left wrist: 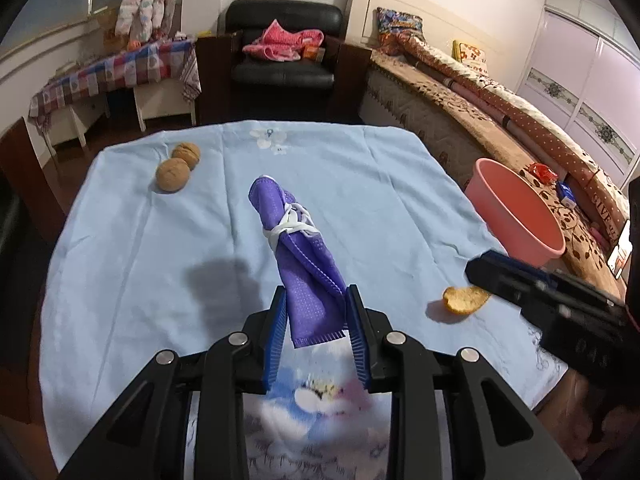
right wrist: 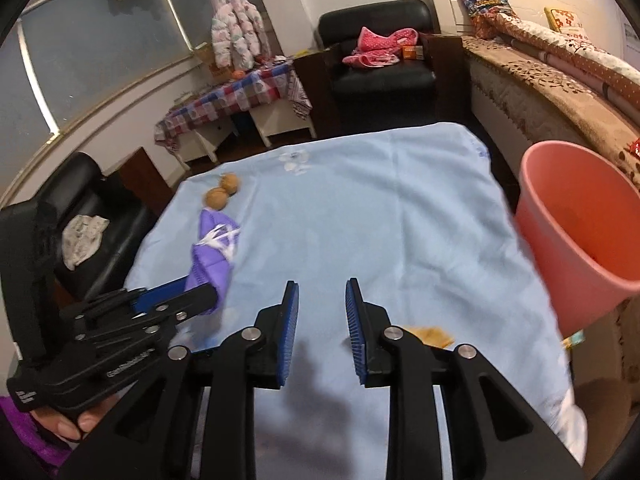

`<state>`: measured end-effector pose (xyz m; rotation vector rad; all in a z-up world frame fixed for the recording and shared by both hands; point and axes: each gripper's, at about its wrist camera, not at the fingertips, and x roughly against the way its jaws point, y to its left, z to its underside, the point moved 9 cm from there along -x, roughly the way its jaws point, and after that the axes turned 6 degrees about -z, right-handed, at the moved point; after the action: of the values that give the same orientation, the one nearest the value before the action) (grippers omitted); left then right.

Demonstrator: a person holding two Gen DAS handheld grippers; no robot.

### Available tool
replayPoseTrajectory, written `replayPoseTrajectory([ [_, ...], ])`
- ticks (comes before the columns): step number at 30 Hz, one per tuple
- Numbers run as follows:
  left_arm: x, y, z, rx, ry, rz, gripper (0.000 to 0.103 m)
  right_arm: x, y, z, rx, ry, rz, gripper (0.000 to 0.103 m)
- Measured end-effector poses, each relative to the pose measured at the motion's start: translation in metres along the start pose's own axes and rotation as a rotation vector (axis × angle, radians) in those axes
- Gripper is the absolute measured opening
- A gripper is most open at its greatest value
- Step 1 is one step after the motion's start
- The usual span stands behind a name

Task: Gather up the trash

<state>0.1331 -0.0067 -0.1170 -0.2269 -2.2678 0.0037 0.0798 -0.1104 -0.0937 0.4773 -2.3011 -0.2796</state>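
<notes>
My left gripper (left wrist: 316, 300) is shut on the lower end of a rolled purple face mask (left wrist: 298, 248) tied with its white straps, held above the light blue tablecloth (left wrist: 360, 184). The mask (right wrist: 214, 248) and left gripper (right wrist: 200, 296) also show in the right wrist view. My right gripper (right wrist: 322, 300) is open and empty above the cloth. An orange peel (left wrist: 466, 299) lies at the right, partly behind the right gripper's finger (right wrist: 434, 336). Two walnuts (left wrist: 178, 166) lie at the far left (right wrist: 222, 192). A pink bin (left wrist: 516, 216) stands off the right edge (right wrist: 580, 248).
A bed with brown patterned covers (left wrist: 500, 120) runs along the right. A black armchair (left wrist: 282, 48) with pink clothes stands beyond the table. A side table with a checked cloth (left wrist: 116, 68) is at the far left. Another black chair (right wrist: 88, 216) is left of the table.
</notes>
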Motion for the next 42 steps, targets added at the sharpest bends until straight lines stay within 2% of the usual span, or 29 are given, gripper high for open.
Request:
replayPoseTrajectory([
  [6, 0.026, 0.004, 0.006, 0.024, -0.070, -0.017, 0.028, 0.005, 0.023, 0.011, 0.076, 0.014, -0.008, 0.025],
  [12, 0.039, 0.014, 0.010, 0.099, -0.086, -0.026, 0.028, 0.029, 0.029, 0.009, 0.123, -0.062, 0.006, 0.025],
  [15, 0.044, 0.013, 0.011, 0.130, -0.099, -0.013, 0.028, 0.034, 0.025, 0.016, 0.117, -0.062, -0.011, 0.025],
  [18, 0.046, 0.008, 0.014, 0.150, -0.099, -0.001, 0.028, 0.041, 0.019, 0.021, 0.118, -0.062, -0.021, 0.037],
  [23, 0.052, 0.006, 0.013, 0.194, -0.116, -0.005, 0.028, 0.056, -0.003, 0.023, 0.090, -0.082, 0.029, 0.037],
  [29, 0.045, 0.002, 0.012, 0.205, -0.101, -0.019, 0.028, 0.052, -0.048, 0.034, 0.002, -0.029, 0.060, 0.037],
  [34, 0.036, -0.005, 0.009, 0.183, -0.090, -0.026, 0.028, 0.045, -0.071, 0.043, -0.010, 0.028, 0.059, 0.037],
  [37, 0.027, -0.009, 0.009, 0.178, -0.071, -0.024, 0.028, 0.042, -0.082, 0.043, -0.043, 0.030, 0.040, 0.037],
  [42, 0.014, -0.015, 0.008, 0.167, -0.041, -0.030, 0.028, 0.032, -0.087, 0.038, -0.025, 0.038, 0.004, 0.037],
])
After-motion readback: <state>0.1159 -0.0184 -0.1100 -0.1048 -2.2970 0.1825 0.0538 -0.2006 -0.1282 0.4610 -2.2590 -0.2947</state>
